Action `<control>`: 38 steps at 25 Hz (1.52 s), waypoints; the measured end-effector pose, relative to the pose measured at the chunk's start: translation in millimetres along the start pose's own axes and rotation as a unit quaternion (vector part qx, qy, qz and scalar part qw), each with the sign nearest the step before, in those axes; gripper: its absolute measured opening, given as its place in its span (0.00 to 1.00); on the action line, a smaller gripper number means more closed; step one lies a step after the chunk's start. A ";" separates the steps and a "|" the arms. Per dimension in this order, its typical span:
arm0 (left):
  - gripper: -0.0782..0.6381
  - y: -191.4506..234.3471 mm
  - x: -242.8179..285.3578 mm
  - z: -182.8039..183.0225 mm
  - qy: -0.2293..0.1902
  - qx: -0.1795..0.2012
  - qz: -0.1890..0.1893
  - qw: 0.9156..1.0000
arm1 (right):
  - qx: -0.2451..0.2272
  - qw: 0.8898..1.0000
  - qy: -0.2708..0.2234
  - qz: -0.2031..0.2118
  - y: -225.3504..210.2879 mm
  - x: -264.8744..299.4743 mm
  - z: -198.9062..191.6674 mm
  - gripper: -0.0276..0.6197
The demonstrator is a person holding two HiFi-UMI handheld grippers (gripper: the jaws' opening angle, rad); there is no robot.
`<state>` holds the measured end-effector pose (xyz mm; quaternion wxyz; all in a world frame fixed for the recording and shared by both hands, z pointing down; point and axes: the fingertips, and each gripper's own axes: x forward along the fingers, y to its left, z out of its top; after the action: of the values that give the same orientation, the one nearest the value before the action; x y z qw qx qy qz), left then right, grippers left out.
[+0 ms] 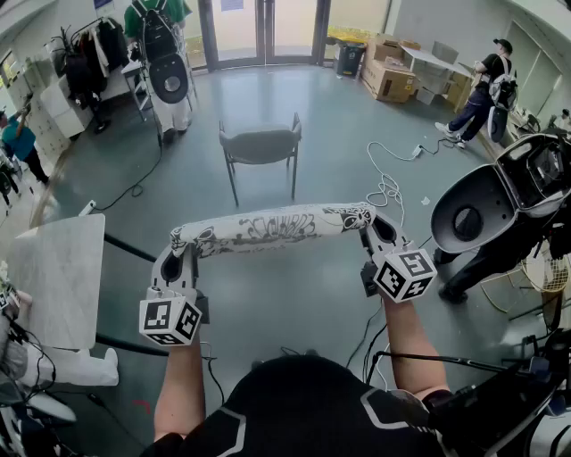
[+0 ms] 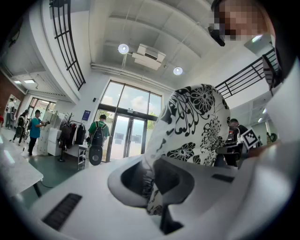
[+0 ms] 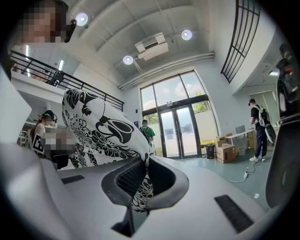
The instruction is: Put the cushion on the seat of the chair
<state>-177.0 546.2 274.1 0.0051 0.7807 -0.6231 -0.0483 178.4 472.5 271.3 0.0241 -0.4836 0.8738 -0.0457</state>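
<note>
Cushion (image 1: 272, 228) held level between 2 grippers, well short of chair (image 1: 261, 145), seat bare. Left gripper (image 1: 178, 254) clamps 1 fabric end, right gripper (image 1: 379, 234) clamps other. Risk: thin fabric pinch slips, cushion sags, drops short of seat.

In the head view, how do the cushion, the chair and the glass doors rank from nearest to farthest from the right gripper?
1. The cushion: its right end is held in the fingers of the right gripper.
2. The chair: on the floor ahead, in the middle of the room.
3. The glass doors: at the far wall, behind the chair.
</note>
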 end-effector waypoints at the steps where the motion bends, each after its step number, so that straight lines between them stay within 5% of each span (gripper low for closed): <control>1: 0.13 -1.6 0.2 0.3 0.001 0.000 -0.001 1.000 | -0.002 1.000 -0.001 0.001 -1.3 -0.9 1.3 0.08; 15: 0.13 2.3 -3.7 11.4 0.002 -0.013 -0.007 1.000 | -0.012 1.000 -0.005 0.011 6.9 -1.3 12.5 0.08; 20: 0.13 1.3 -2.3 6.1 0.004 0.011 -0.017 1.000 | 0.001 1.000 -0.007 0.013 2.2 3.8 3.1 0.08; 38: 0.13 9.1 11.8 -7.3 0.000 0.026 -0.024 0.999 | 0.013 1.000 -0.002 -0.026 -0.7 6.4 -19.4 0.08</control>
<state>-182.7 532.3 281.1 -0.0167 0.7953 -0.6052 -0.0325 173.9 467.8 290.6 0.0305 -0.5061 0.8600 -0.0570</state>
